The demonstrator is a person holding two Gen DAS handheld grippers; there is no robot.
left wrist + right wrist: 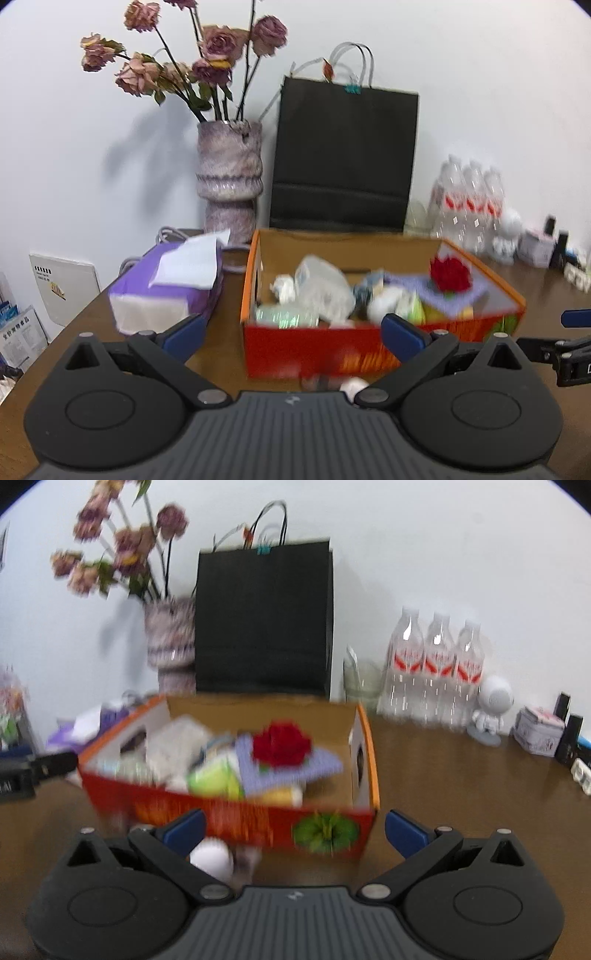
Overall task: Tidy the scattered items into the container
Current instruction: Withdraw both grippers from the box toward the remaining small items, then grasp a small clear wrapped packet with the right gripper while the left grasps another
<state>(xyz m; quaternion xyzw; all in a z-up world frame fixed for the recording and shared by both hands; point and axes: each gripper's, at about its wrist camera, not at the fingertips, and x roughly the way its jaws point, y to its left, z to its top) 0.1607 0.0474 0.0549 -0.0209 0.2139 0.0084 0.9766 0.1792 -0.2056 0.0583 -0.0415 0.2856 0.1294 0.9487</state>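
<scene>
- The box (332,343), red outside with an orange rim, sits on the brown table (461,794) and is the landmark for everything below.
- It already holds a heap: a crumpled clear bag (325,288), a purple card with a red flower (284,757) and a yellow-green packet (214,782), all blurred.
- Still out on the table, just in front of the box's near wall, lies a small white ball (212,858); a darker small thing beside it is too blurred to name.
- The ball looks light, hard and smooth, so it will likely roll or squirt out of a loose pinch; I would take it across its middle, with the fingers low to the table.
- The left gripper (291,332) hovers in front of the box, level and pointing at its near wall, jaws spread wide and empty.
- The right gripper (295,829) hovers in front of the box's near right corner, jaws likewise apart and holding nothing; the ball lies just inside its left finger (184,829).
- Behind the box stand a black paper bag (343,155) and a vase of dried roses (229,177); a tissue pack (170,291) lies to its left, water bottles (436,668) to its right rear.
</scene>
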